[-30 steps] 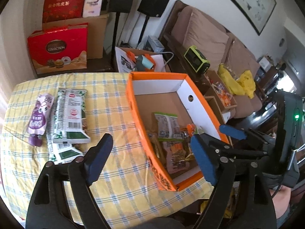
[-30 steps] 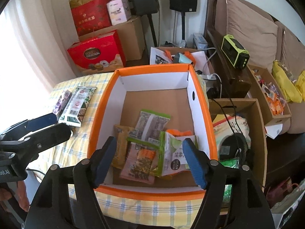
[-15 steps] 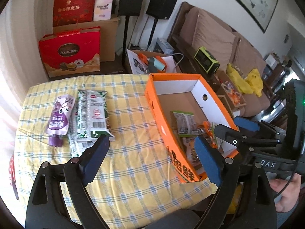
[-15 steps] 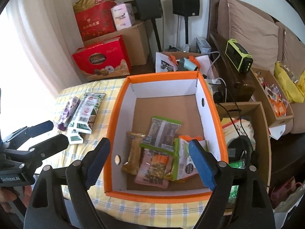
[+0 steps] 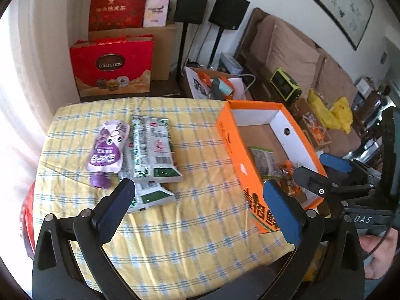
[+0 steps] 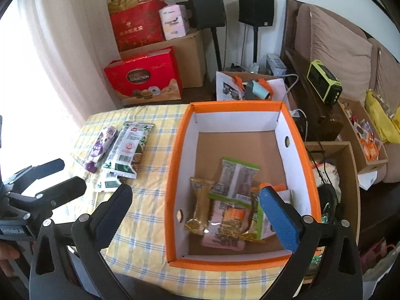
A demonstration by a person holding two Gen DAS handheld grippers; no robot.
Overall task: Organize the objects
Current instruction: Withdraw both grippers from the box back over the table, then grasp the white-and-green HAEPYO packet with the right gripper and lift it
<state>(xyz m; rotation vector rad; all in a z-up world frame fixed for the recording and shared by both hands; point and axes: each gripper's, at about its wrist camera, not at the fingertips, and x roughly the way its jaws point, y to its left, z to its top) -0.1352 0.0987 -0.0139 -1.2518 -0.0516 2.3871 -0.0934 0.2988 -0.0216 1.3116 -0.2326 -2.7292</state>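
Observation:
An orange box (image 6: 176,165) (image 5: 231,145) stands on the right of the table and holds several snack packets (image 6: 235,182). A purple pouch (image 5: 107,150) (image 6: 100,145) and green-white packets (image 5: 152,147) (image 6: 130,147) lie on the table's left. My left gripper (image 5: 200,207) is open and empty, above the cloth between the packets and the box. My right gripper (image 6: 195,210) is open and empty, over the box's near left wall. It also shows in the left wrist view (image 5: 322,172).
The table has a yellow checked cloth (image 5: 195,225). Red gift boxes (image 5: 112,67), cardboard boxes, two speakers on stands (image 6: 255,7) and a sofa (image 6: 332,40) stand behind. A brown carton (image 6: 347,175) sits right of the table.
Both grippers have pulled back and to the left. The box now sits further right in both views and more of the table and its packets shows.

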